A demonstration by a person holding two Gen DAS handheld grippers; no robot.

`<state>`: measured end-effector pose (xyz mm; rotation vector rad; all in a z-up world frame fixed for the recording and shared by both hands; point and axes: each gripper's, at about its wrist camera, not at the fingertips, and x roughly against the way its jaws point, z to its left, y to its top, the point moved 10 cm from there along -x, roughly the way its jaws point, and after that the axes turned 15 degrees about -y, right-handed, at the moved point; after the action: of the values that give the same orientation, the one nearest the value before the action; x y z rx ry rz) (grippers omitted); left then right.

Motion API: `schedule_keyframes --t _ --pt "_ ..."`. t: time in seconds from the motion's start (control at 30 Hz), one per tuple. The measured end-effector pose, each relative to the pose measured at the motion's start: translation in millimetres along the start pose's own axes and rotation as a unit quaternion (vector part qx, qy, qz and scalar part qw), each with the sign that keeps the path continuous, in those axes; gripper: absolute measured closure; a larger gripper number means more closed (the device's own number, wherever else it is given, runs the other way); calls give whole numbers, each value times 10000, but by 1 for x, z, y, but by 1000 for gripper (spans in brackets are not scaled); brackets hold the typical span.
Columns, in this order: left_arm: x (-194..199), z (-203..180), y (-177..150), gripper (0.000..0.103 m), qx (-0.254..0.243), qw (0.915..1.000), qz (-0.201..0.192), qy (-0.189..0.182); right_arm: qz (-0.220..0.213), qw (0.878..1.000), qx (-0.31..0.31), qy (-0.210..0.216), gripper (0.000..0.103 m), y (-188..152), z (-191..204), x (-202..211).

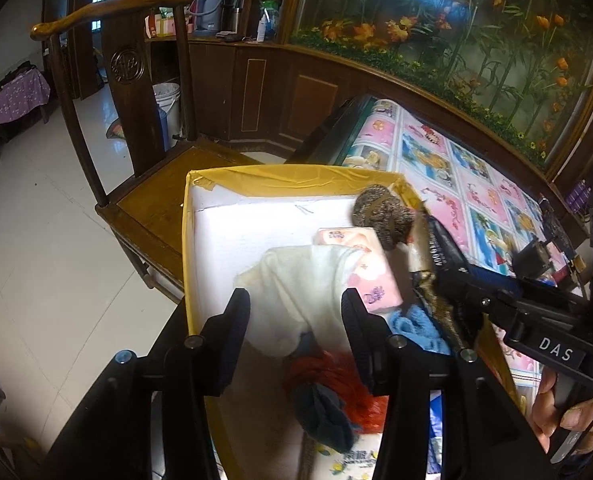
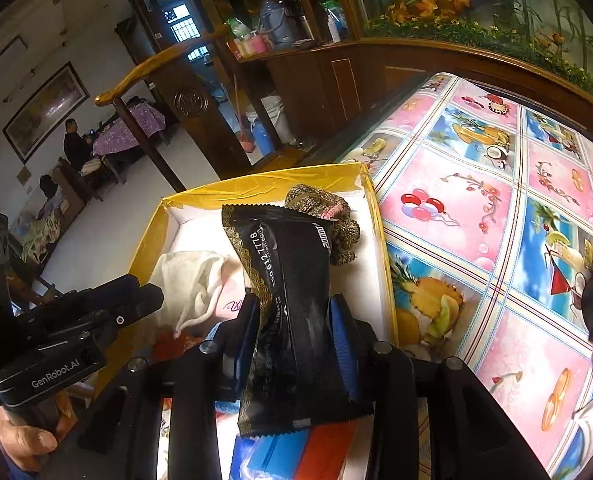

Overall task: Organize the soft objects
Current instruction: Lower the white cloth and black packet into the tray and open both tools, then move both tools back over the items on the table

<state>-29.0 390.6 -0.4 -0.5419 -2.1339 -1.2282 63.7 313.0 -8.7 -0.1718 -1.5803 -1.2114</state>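
Box [image 1: 232,178] w/ yellow-taped rim and white inner walls sits at tabletop [image 2: 476,216] edge, beside a wooden chair [image 1: 152,200]. Inside: white cloth [image 1: 296,280] draped over a pink tissue pack [image 1: 370,268], brown knit ball [image 1: 380,216] in far right corner, blue cloth [image 1: 412,326], red fluffy item [image 1: 328,372] w/ dark sock [image 1: 324,416] on it.

Left gripper [image 1: 296,312]: fingers released, straddling white cloth, not pressing it.

Right gripper [image 2: 292,320]: fingers grasping a black packet [image 2: 296,304], pads pinching its sides, over the box.

Right view only: packet's full face, patterned tabletop, ppl seated at a far table. Left view only: blue cloth, sock.
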Motion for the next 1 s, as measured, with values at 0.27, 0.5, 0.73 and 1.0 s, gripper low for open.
schedule_keyframes --t 0.27,0.5,0.73,1.0 --pt "17 -41 -3 50 -227 9992 -267 -201 -183 9994 -113 260 63 -17 -15 36" --pt "15 -96 -13 50 -577 9969 -255 -469 -344 9985 -320 296 60 -41 -58 70" --pt "3 -155 -25 45 -988 9927 -101 -683 -509 9969 -595 116 59 -68 -126 104" --pt "-22 -224 -51 45 -1417 9840 252 -1052 -684 9841 -1463 -745 46 -89 -274 129"
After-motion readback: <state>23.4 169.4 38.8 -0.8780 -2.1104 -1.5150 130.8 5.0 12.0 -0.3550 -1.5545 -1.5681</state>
